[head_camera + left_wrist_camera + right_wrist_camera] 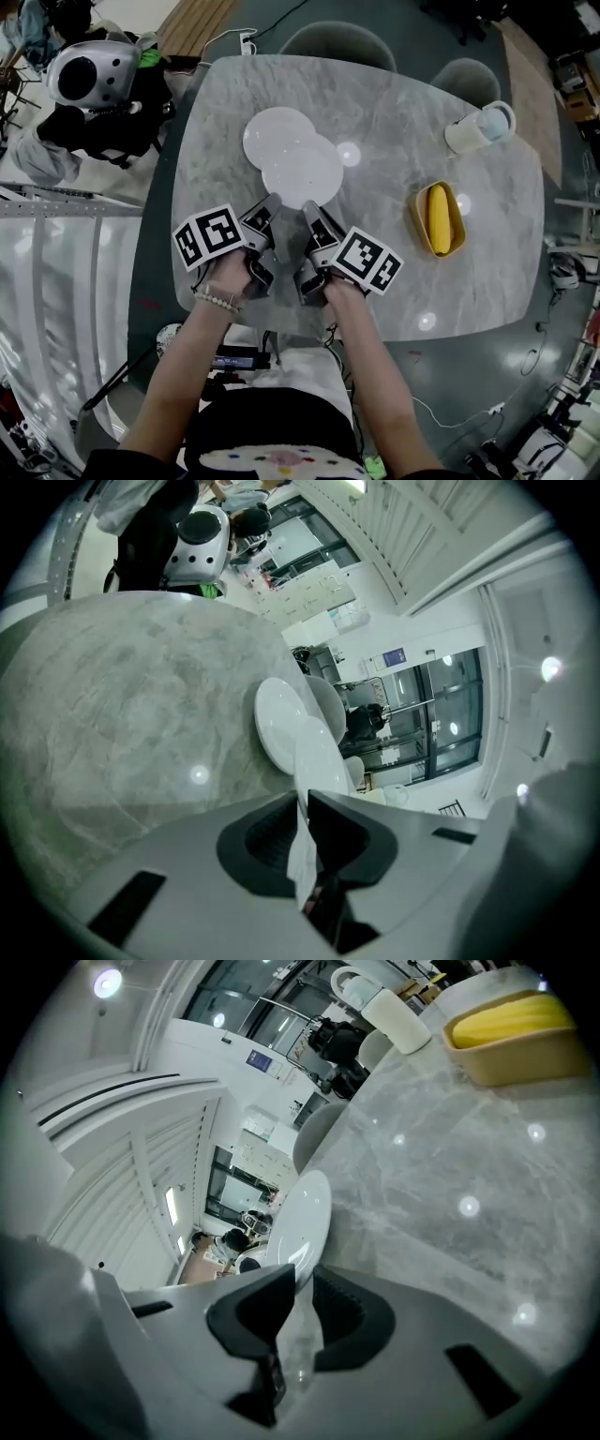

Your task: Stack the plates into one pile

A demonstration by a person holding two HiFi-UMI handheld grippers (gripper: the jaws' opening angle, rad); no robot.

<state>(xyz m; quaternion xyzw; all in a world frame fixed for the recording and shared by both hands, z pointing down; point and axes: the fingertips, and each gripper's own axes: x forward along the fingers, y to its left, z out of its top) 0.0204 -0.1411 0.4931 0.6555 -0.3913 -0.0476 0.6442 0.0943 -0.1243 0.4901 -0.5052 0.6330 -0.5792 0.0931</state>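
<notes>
Two white plates are in view over the grey marble table [394, 103]. One plate [274, 129] lies flat on the far middle of the table. The second plate [304, 174] overlaps its near right rim and is gripped at its near edge from both sides. My left gripper [274, 204] is shut on that edge from the left, and my right gripper [310, 208] is shut on it from the right. In the left gripper view the held plate [319, 757] runs edge-on between the jaws, with the other plate [277, 722] behind it. The right gripper view shows the held plate [306, 1221] rising out of the jaws.
A tan dish [419, 223] with a yellow cob-like thing [438, 218] sits at the right of the table. A white mug [479, 128] stands at the far right corner. Two grey chairs [339, 41] are behind the table. A black and white machine [91, 73] stands off the table's left.
</notes>
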